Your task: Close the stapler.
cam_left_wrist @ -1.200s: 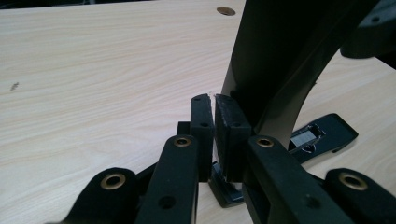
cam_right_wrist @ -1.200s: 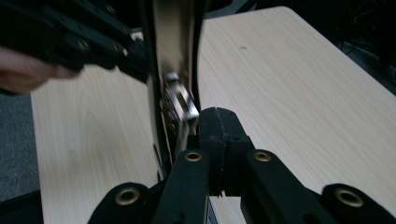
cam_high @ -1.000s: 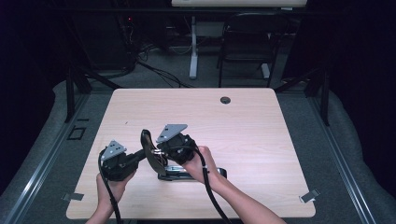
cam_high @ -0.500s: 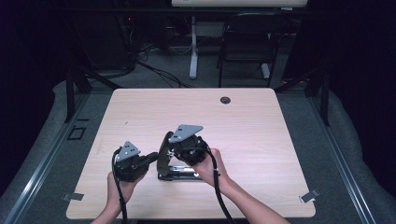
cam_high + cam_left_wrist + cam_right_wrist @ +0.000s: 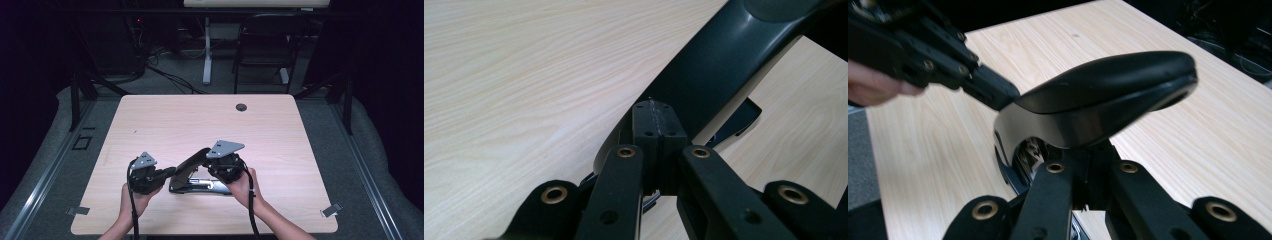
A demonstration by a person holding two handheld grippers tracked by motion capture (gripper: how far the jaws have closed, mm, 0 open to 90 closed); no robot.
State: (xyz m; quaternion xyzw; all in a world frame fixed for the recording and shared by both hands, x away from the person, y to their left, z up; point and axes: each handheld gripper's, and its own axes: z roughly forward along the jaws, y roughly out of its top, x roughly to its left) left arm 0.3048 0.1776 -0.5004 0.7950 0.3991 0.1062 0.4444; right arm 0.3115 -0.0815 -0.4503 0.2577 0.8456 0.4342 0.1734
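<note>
A large black stapler with a shiny metal base lies near the front middle of the wooden table, its handle raised at a slant. My left gripper is shut with nothing between its jaws. Its tip rests against the lower end of the stapler handle. My right gripper comes in from the right, shut, with its jaws pointing under the raised handle. The left gripper shows beyond it at that handle's far end. A hand holds each gripper.
A round cable hole sits near the table's far edge. Grey tape tabs mark the front corners. A chair and a desk leg stand on the dark floor behind the table.
Both grippers have shifted right and a little lower, the right one farther. The stapler's base has slid slightly right, and its raised handle now leans lower.
</note>
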